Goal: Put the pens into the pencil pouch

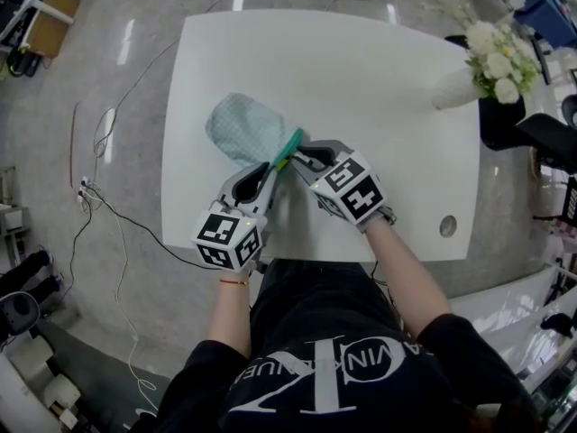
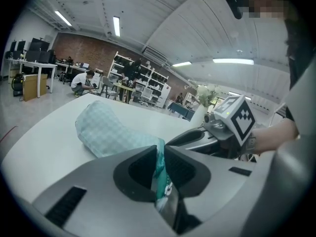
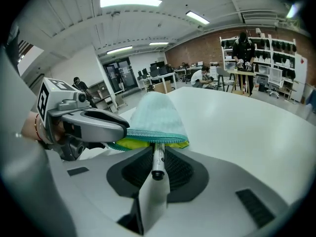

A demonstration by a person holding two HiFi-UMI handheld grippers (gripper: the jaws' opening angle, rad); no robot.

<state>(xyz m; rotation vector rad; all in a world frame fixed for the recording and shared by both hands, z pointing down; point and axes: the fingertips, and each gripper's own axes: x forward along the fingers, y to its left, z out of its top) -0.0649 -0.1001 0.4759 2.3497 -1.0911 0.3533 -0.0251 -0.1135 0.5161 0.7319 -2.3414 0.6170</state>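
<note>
A pale green checked pencil pouch (image 1: 245, 130) lies on the white table (image 1: 388, 106), its teal-edged mouth toward me. My left gripper (image 1: 273, 171) is shut on the pouch's teal zipper edge (image 2: 159, 167) and holds the mouth open. My right gripper (image 1: 299, 156) is shut on a white pen (image 3: 157, 158), whose far end is inside the pouch's mouth (image 3: 153, 139). In the right gripper view the yellow lining (image 3: 129, 143) shows under the teal rim, and the left gripper (image 3: 123, 129) sits at the left of the mouth. The right gripper (image 2: 182, 137) shows beside the pouch (image 2: 106, 130) in the left gripper view.
A white vase of white flowers (image 1: 473, 66) stands at the table's far right corner. A round cable hole (image 1: 448, 226) is near the front right edge. Cables (image 1: 108, 206) run over the floor to the left. Desks, shelves and people fill the room behind.
</note>
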